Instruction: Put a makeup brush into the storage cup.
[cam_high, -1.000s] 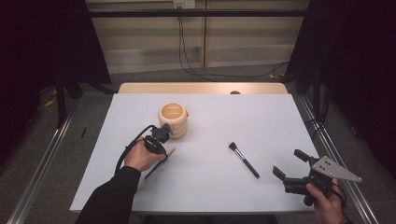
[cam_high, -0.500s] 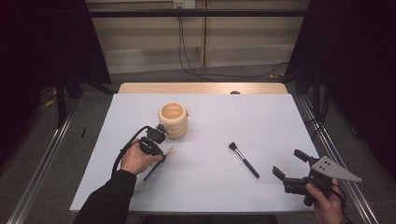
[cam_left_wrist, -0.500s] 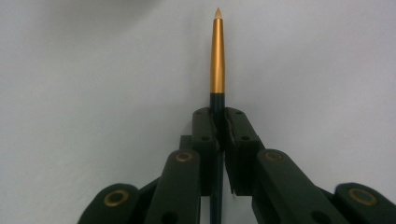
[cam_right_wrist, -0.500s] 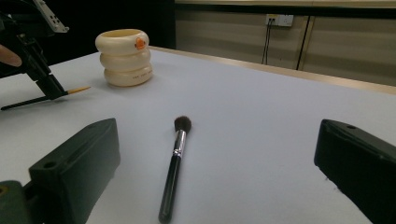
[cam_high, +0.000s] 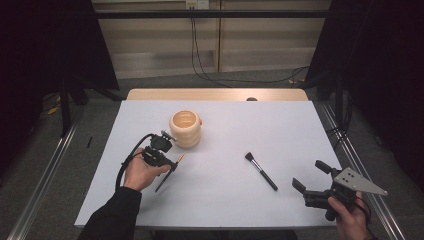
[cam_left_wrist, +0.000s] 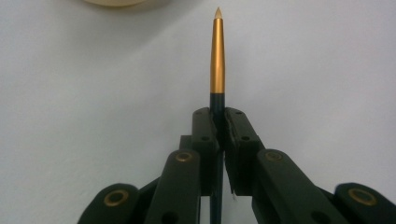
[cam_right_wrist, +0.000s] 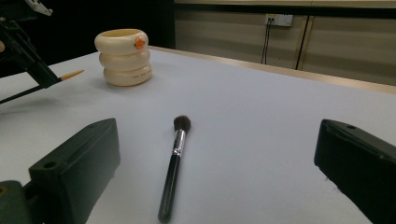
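Left gripper (cam_high: 161, 152) clamps a slim brush with a gold ferrule and dark handle (cam_left_wrist: 217, 56) — since a second ago it has drawn slightly back from the cream ribbed holder (cam_high: 185, 129) and tilted, tip lifted off the pale table sheet (cam_high: 280, 125). Judgement: pickup complete, insertion into the holder pending. Right gripper (cam_high: 314, 186) hangs released near the black-handled powder brush (cam_high: 260, 170). The holder bears an orange mark and faint lettering — illegible.
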